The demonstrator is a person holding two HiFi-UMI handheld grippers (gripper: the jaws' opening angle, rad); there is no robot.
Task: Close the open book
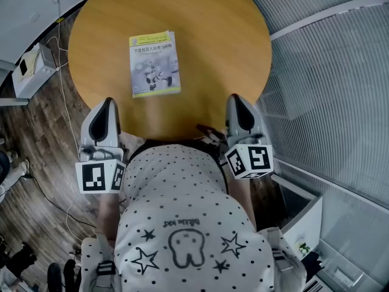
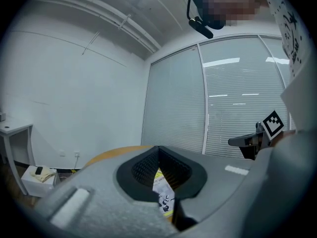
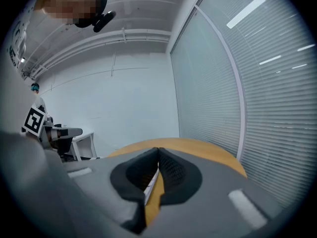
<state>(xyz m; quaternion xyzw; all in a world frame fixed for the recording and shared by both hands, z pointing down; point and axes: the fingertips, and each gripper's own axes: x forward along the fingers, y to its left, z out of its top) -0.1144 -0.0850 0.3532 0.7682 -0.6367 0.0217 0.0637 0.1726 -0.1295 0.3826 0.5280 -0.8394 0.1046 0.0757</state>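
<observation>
The book (image 1: 154, 64) lies shut, cover up, on the round wooden table (image 1: 213, 35), left of its middle. My left gripper (image 1: 108, 103) hovers at the table's near edge, below the book and apart from it, shut with nothing in it. My right gripper (image 1: 236, 100) is at the near edge further right, also shut and empty. In the left gripper view the pads (image 2: 143, 167) meet at the tip of the gripper (image 2: 158, 150), and the book's cover (image 2: 163, 195) shows below them. In the right gripper view the gripper (image 3: 158, 151) is closed, with a sliver of the book (image 3: 151, 181) beyond.
A white box (image 1: 30, 69) with cables sits on the wooden floor left of the table. Slatted blinds and glass walls (image 1: 328, 72) run along the right. A white side table (image 2: 12, 130) stands by the far wall. The person's spotted shirt (image 1: 182, 212) fills the near foreground.
</observation>
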